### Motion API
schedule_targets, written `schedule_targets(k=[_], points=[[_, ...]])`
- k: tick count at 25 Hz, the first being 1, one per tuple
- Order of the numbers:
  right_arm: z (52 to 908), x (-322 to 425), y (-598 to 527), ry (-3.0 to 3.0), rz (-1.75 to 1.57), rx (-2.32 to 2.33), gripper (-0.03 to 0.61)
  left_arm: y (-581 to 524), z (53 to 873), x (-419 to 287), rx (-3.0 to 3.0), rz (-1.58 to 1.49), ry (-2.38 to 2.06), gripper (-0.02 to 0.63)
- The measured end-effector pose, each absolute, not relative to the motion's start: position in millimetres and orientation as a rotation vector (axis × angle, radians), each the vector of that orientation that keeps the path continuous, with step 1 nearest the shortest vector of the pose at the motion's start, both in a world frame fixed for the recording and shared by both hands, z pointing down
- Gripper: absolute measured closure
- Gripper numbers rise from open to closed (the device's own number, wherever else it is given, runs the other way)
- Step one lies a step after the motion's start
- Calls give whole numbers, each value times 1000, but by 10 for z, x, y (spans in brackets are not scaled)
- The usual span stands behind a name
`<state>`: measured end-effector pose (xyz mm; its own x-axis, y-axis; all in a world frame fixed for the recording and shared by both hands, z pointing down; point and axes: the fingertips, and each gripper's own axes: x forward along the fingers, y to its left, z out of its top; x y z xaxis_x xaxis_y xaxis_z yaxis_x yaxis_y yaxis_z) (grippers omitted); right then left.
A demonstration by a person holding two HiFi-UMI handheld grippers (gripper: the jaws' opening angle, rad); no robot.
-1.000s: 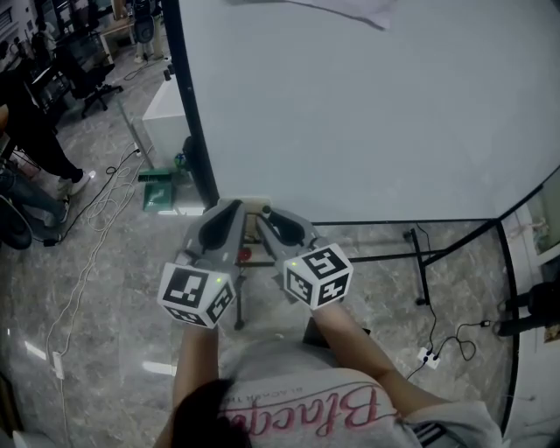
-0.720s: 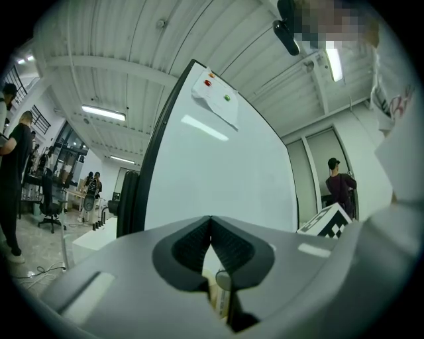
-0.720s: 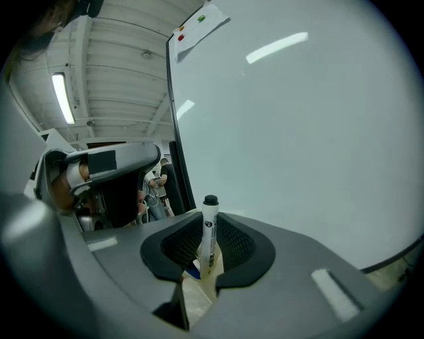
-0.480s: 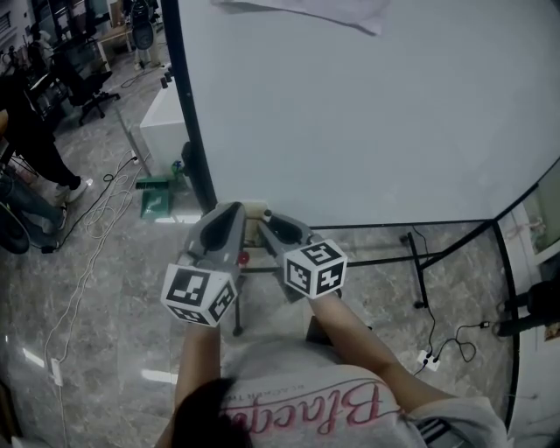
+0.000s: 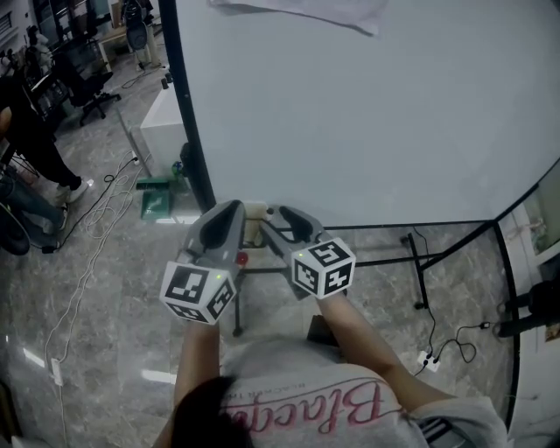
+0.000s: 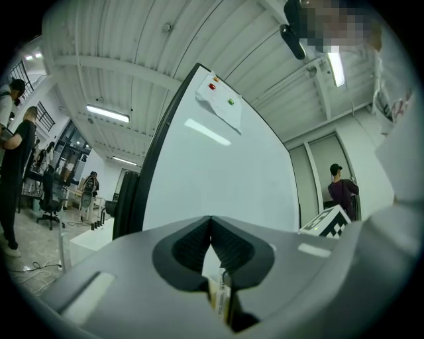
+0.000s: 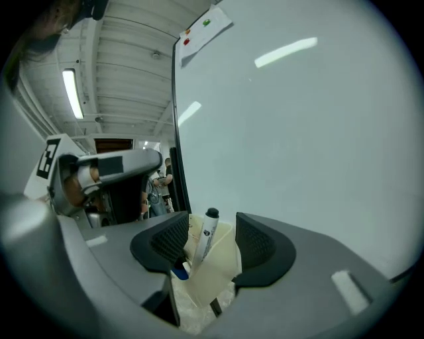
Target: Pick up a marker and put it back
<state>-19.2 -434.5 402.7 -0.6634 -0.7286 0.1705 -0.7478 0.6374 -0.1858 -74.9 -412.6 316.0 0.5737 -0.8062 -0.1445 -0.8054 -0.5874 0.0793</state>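
A slim white marker (image 7: 207, 233) with a black cap leans upright in a boxy cream plastic holder (image 7: 225, 259) at the glossy whiteboard's (image 5: 367, 114) bottom edge, near its left corner. The right gripper's (image 7: 212, 242) ribbed jaws have just been opening and stand wide either side of the marker, clear of it. The left gripper's (image 6: 211, 228) jaws are pressed together, empty.

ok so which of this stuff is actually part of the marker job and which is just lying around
Job:
- marker, standing in the cream holder
- right gripper, jaws just opened, marker loose between them
- left gripper, shut

Lying about:
- paper sheet on the whiteboard
- power strip on the floor
- green object on the floor
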Motion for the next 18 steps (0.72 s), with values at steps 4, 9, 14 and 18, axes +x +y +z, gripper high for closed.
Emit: schedule_targets(k=[4, 9, 14, 18], points=[[3686, -93, -4129, -2826, 240, 1254, 381, -4117, 3169, -756, 2780, -253, -1425, 614], [3249, -15, -3938, -2896, 72, 1285, 421, -4099, 3207, -820, 2765, -255, -1440, 614], [3039, 8, -3788, -2874, -89, 1340, 484, -4058, 3185, -833, 2756, -275, -1446, 614], [3096, 34, -3753, -2843, -75, 1362, 575, -4008, 3171, -787, 2778, -264, -1438, 614]])
